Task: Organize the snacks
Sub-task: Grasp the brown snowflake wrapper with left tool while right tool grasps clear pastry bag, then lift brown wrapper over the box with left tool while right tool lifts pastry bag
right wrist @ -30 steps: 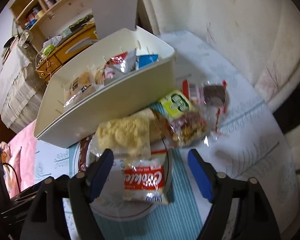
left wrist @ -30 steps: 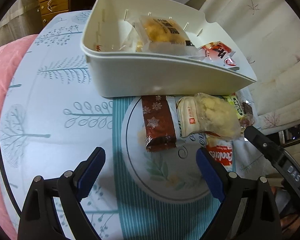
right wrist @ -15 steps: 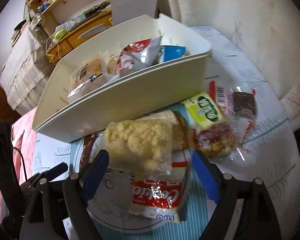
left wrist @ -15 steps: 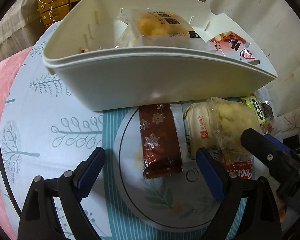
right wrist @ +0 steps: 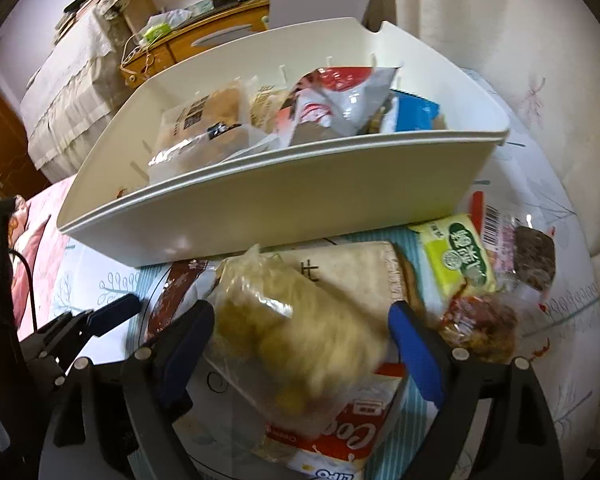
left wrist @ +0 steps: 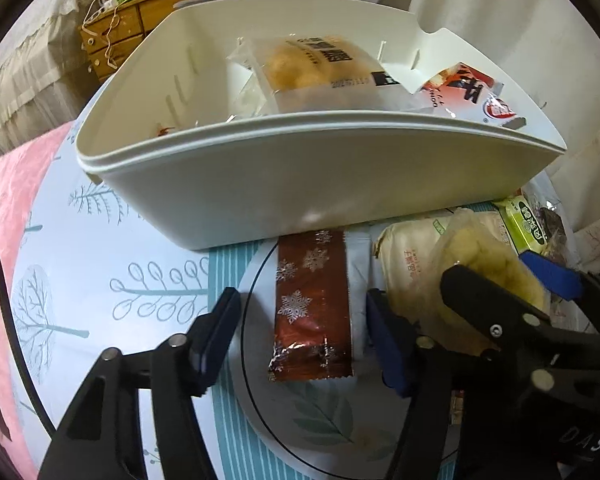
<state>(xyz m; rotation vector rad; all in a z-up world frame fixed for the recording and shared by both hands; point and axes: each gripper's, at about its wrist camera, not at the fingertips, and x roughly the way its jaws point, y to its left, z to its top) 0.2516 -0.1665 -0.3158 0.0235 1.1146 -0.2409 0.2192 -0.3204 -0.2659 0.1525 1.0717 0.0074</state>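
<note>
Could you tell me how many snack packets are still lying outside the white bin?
6 visible: the brown snowflake bar, the beige pastry pack, the crumbly yellow bag, the Cookies pack, the green packet, and the dark cake wrapper. More may be hidden underneath.

Round table (left wrist: 100, 264) covered by a pale blue cloth printed with trees and leaf sprigs. Directly on it: a white plastic bin (left wrist: 300, 184) at the far side, a round plate (left wrist: 340, 436) with a thin dark rim line just in front of the bin, and a dark cake in clear wrap (right wrist: 534, 258) on the cloth beside the plate.
</note>
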